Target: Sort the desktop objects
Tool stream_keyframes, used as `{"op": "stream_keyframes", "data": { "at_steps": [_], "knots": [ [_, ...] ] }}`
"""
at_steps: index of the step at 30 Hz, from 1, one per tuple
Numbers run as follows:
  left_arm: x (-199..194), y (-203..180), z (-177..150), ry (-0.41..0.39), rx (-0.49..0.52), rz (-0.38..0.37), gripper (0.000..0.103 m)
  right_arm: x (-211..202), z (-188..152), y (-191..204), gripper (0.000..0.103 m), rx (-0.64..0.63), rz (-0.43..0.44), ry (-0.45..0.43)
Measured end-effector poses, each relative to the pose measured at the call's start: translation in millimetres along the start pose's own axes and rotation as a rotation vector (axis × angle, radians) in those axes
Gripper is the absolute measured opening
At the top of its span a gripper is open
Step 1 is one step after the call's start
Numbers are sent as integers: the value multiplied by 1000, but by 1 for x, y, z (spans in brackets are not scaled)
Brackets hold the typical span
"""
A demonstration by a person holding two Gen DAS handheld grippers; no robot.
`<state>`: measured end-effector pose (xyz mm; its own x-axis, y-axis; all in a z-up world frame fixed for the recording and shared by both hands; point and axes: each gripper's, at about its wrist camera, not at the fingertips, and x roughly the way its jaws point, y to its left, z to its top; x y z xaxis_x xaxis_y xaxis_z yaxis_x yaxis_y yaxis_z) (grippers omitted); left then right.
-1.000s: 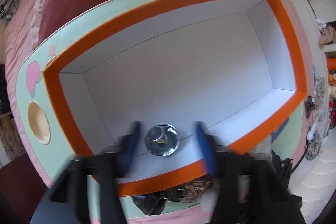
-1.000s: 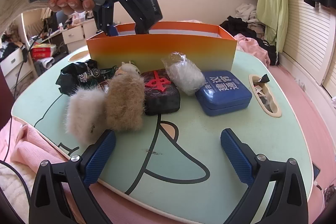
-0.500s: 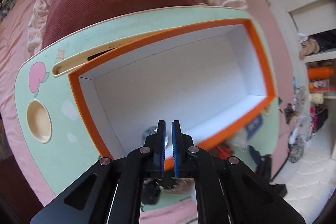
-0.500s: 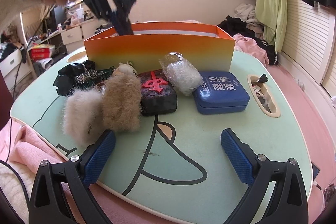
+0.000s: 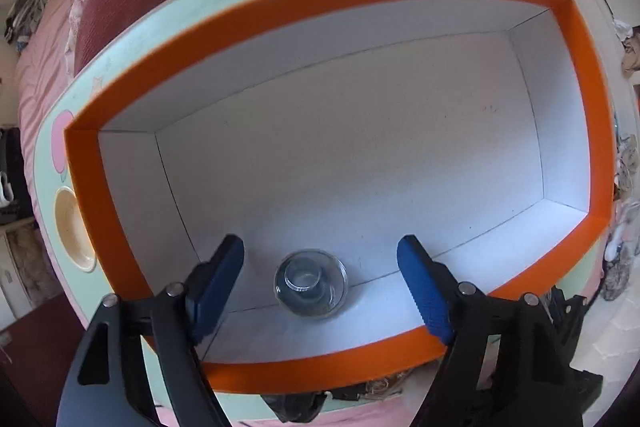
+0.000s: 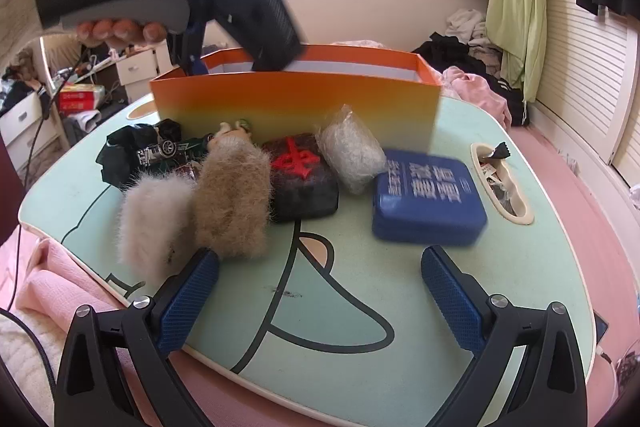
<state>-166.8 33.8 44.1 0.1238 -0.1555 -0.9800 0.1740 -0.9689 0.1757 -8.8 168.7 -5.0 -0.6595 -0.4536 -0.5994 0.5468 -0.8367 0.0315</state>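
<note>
The orange box is sitting at the far side of the table, and the left gripper is pointing down into it, jaws opening. A small clear glass piece is lying on the box floor near the near wall, between the blue pads but touched by neither, so this looks like a drop-off finishing. The right gripper is hanging wide open over the near table edge, holding nothing. Next probably calls for picking among the fur tufts, dark pouch and blue tin.
</note>
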Motion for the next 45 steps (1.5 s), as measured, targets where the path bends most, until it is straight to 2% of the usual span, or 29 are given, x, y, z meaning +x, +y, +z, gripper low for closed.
{"op": "stream_keyframes", "data": {
  "at_steps": [1,2,3,8,9,14,20,23,24,27,28,29,35,37,38,40,41,42,43,44,45],
  "knots": [
    [-2,-2,-2,-1,13,-11,60,0,0,-1,102,1,0,-2],
    [-3,-2,-5,16,13,-64,49,0,0,-1,102,1,0,-2],
    [-6,-3,-7,11,20,-69,40,0,0,-2,102,0,-1,-1],
    [-16,-2,-15,-24,45,-83,17,0,0,-4,102,-1,0,-2],
    [-17,1,-16,-28,47,-78,17,0,0,-4,102,-1,0,-1],
    [-37,13,-23,-87,42,-181,17,0,0,-4,102,-1,0,-1],
    [-96,29,-41,-206,28,-255,17,0,-1,-4,102,-1,0,-1],
    [-101,32,-21,-239,41,-277,17,0,-1,-4,102,-2,-1,-1],
    [-112,33,-28,-267,47,-301,17,0,-1,-4,102,-2,-1,-1],
    [-108,45,-21,-315,97,-367,17,0,-1,-4,102,-1,0,-1],
    [-111,49,-34,-345,103,-386,17,0,-1,-3,102,-1,-1,-1],
    [-104,52,-25,-359,107,-389,17,0,-1,-4,102,-2,-1,-1],
    [-57,45,-71,-435,124,-397,17,0,-2,-4,102,-2,-2,-1],
    [-45,47,-74,-470,104,-407,28,0,-2,-4,102,-2,-2,-1],
    [-43,52,-78,-510,85,-408,29,0,-2,-4,102,-1,-1,-1],
    [-44,60,-88,-593,51,-398,30,0,-2,-3,102,-1,-2,-2],
    [-49,66,-100,-670,30,-370,30,0,-2,-4,102,-1,-2,-2],
    [-51,67,-109,-715,22,-354,37,0,-2,-3,102,-1,-2,-2],
    [-54,71,-124,-791,8,-331,55,0,-2,-4,102,-1,-2,-2],
    [-54,72,-140,-857,-4,-307,66,0,-2,-4,102,-1,-2,-1],
    [-53,72,-158,-924,-8,-271,85,0,-2,-3,102,-1,-2,-2]
  ]
}}
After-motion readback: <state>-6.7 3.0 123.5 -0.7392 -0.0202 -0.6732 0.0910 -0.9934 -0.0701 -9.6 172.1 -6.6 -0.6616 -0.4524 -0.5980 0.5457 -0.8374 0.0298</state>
